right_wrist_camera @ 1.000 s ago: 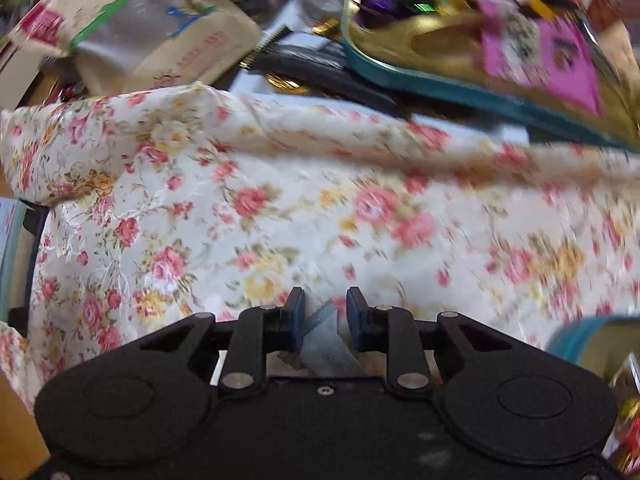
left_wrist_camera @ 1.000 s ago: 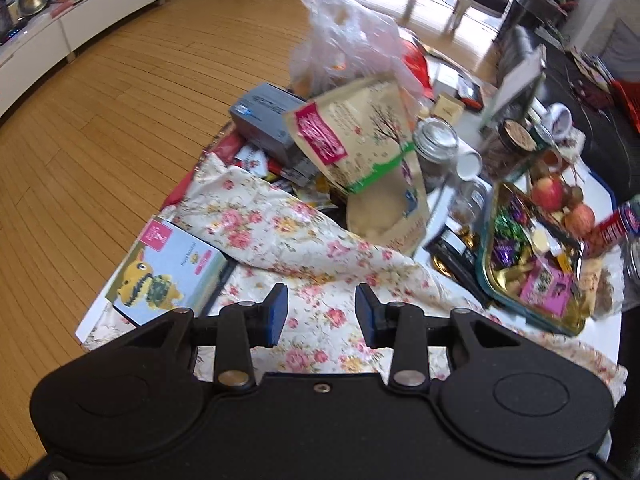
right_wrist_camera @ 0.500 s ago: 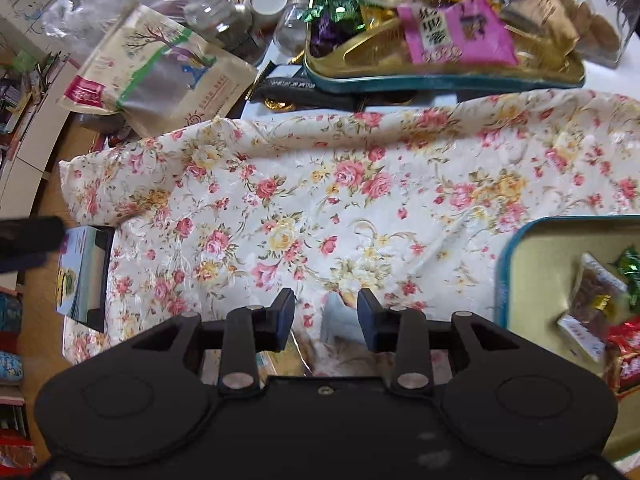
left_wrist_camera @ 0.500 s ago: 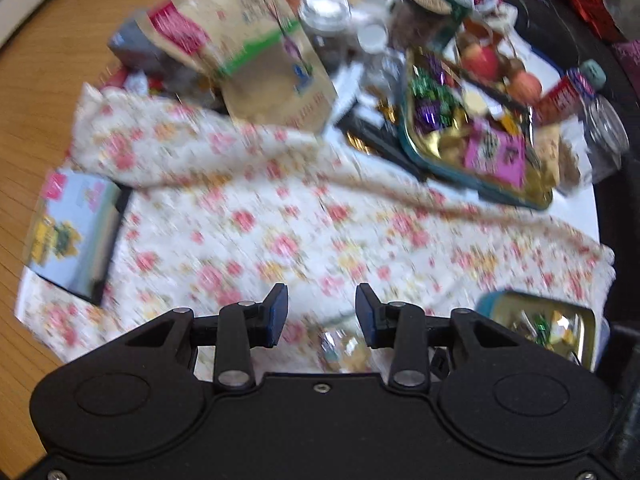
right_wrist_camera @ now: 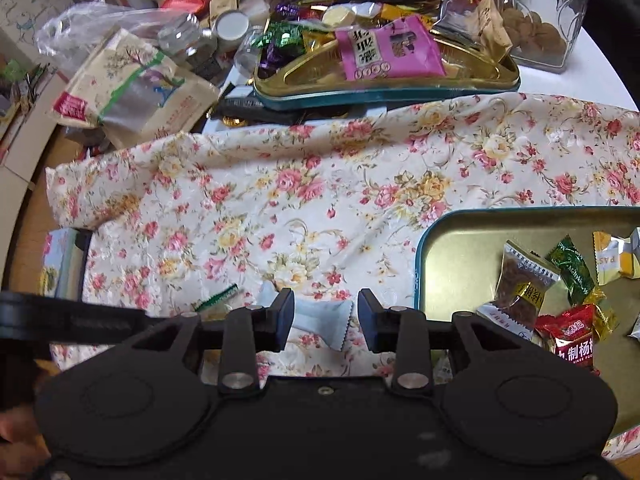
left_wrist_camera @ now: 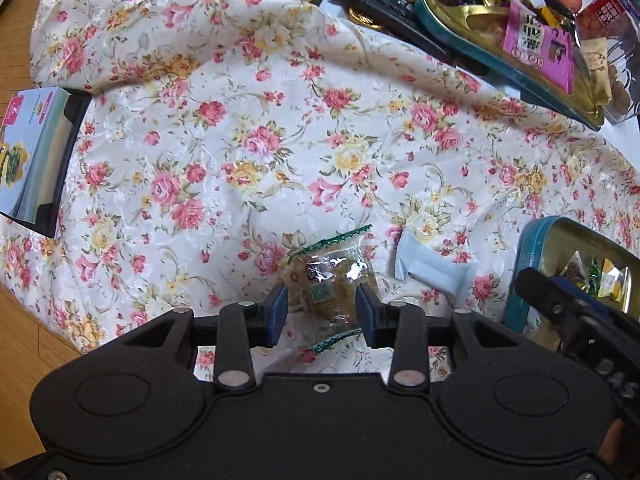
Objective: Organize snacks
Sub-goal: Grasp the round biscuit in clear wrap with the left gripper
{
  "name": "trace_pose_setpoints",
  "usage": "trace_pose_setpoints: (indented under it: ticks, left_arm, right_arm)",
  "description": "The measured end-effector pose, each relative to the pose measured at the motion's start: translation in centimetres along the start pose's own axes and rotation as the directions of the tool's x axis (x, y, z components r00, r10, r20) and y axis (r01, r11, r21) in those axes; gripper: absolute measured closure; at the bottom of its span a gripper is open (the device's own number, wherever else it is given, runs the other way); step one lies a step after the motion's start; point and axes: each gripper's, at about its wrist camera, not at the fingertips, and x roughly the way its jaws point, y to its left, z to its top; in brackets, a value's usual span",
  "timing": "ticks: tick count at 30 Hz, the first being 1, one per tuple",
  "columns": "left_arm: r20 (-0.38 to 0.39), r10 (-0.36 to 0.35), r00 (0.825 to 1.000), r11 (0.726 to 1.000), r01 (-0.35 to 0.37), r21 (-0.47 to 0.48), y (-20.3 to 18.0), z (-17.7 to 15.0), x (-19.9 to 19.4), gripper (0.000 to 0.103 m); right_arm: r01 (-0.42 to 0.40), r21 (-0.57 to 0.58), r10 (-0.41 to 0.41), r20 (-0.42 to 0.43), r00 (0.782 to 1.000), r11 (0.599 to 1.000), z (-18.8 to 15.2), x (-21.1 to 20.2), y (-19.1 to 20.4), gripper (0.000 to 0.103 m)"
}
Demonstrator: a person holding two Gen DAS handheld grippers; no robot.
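The left claw [left_wrist_camera: 321, 312] is spread wide, with a see-through snack packet [left_wrist_camera: 334, 280] lying between its two fingers, not pinched yet. The packet rests on the flowery cloth [left_wrist_camera: 280, 120] that covers the surface. It has green zigzag ends and something golden and lumpy inside. It looks very light and crinkly, so it may slide or pop out if it is squeezed at the thin ends. The fat middle looks like the best place to hold it, with a soft squeeze so the treat inside does not crumble. The right claw [right_wrist_camera: 325, 314] is also spread wide, and a pale blue packet [right_wrist_camera: 320, 318] lies flat on the cloth between its fingers. That one looks thin and floppy, so the fingers likely need to go low, close to the cloth, to catch it. Just beside the right claw is a teal tin [right_wrist_camera: 420, 248] with wrapped candies already in it, which looks like the place for both snacks.
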Motion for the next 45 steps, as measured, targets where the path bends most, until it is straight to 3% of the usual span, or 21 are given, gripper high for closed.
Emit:
trace_pose_setpoints:
  ticks: [7,12,20,34,45]
  left_arm:
    - [0.0,-0.008,1.0,1.0,0.008,-0.022,-1.3,-0.6,1.8,0.056]
    - [0.012,0.05,0.999,0.999,-0.05,-0.016,-2.0,-0.8,2.9,0.056]
    - [0.08,0.057,0.995,0.998,-0.057,-0.008,-2.2,-0.3,3.4,0.049]
    - [0.13,0.148,0.98,0.987,-0.156,0.046,-3.3,-0.5,4.2,0.043]
    - [0.164,0.145,0.976,0.989,-0.138,-0.052,-1.8,-0.8,3.0,0.044]
  right_arm:
    - [-0.066,0.029,0.064,0.071,0.995,0.997,1.1,-2.3,0.5,0.063]
    - [-0.067,0.02,0.064,0.123,0.99,0.998,1.6,-3.6,0.5,0.062]
    - [-0.09,0.052,0.082,0.129,0.988,0.995,1.7,-4.1,-0.1,0.062]
    - [-0.088,0.061,0.077,0.155,0.985,0.994,1.7,-4.4,-0.1,0.058]
    - [-0.076,0.05,0.065,0.188,0.98,0.996,1.7,-5.0,-0.2,0.057]
